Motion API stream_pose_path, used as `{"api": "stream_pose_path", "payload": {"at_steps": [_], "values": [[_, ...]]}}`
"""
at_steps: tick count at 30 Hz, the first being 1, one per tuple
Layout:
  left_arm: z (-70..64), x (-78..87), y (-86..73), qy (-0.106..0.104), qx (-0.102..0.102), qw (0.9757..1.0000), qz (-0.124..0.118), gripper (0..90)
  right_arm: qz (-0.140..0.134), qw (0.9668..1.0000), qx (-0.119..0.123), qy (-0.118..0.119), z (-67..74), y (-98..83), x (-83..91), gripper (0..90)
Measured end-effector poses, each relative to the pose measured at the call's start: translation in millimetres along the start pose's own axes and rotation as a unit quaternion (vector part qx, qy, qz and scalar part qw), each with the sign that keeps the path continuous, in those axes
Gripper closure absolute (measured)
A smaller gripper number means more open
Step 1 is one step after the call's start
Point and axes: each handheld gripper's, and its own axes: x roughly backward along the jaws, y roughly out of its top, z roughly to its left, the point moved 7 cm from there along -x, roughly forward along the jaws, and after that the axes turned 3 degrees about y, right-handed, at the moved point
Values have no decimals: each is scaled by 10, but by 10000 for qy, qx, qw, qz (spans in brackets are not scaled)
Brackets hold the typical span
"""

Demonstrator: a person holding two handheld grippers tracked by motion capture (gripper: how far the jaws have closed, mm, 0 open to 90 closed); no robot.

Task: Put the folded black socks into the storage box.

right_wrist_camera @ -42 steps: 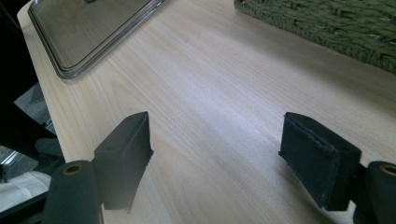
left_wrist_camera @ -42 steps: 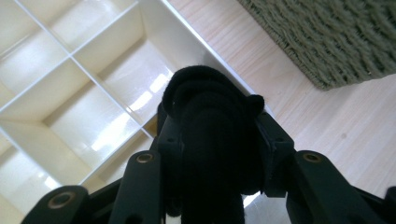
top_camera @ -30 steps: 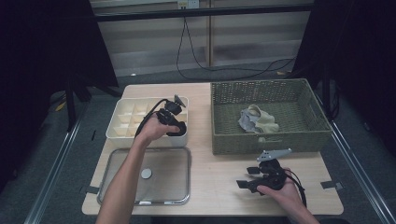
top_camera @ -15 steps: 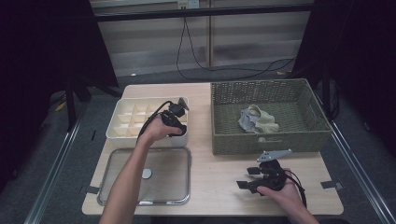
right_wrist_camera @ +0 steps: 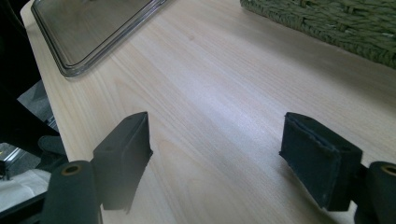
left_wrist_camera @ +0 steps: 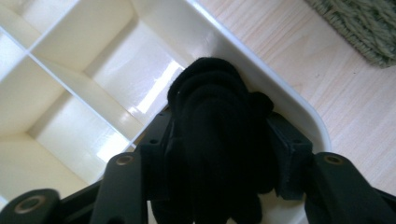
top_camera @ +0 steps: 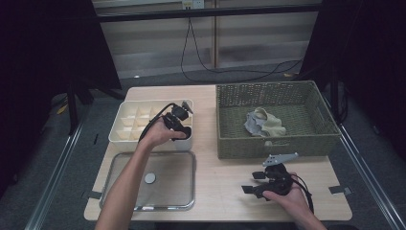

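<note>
Left gripper (left_wrist_camera: 219, 154) has a rolled black sock (left_wrist_camera: 219, 126) between jaws that have just been widening, bundle's long axis running along them straight ahead and down into the near corner cell of the cream plastic divider box (left_wrist_camera: 116, 79), pads seemingly touching its sides

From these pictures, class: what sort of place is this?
Probably a lab bench for recording handling work: a wooden table against dark curtains, a cable on the floor, and a hand-held gripper.
</note>
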Motion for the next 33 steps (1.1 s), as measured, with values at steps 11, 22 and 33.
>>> {"api": "stream_pose_path", "payload": {"at_steps": [11,22,33], "values": [[134,303,-111,-185,435,9979,-448,270,9,10000,-3,6,4,-7,1,238],[130,210,-212,-554,470,9967,-352,650,42,10000,-30,9,2,-3,-23,238],[41,80,-161,-620,518,9961,-346,704,62,10000,-42,17,3,-5,-46,235]]}}
